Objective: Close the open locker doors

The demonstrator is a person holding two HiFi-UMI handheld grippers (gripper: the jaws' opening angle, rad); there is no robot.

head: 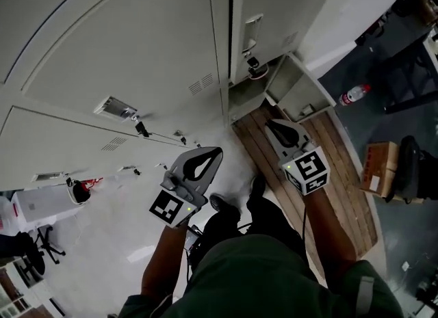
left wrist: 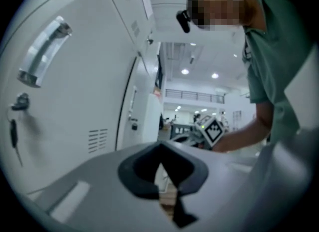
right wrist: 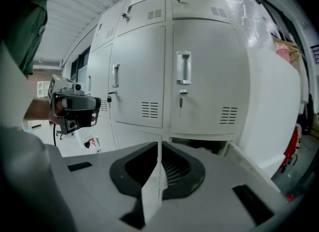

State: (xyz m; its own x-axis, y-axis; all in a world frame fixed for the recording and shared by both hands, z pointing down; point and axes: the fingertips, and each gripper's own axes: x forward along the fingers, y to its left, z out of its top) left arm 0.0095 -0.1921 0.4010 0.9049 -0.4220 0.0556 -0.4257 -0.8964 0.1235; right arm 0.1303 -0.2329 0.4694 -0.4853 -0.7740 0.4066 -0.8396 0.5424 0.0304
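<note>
Locker door (head: 298,91) ajar, both hand-held grippers (head: 207,159) (head: 275,128) closed, empty

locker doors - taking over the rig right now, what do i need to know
Left gripper: jaws together, empty, held up facing the shut lockers.
Right gripper: jaws together, empty, aimed toward the low open door, not touching it.
That door stands swung out from its bottom compartment, at the right end of the bank.
Done: the upper doors in view are shut.
Left: push the low door shut. Check the bottom row further left, which I cannot judge from here.
</note>
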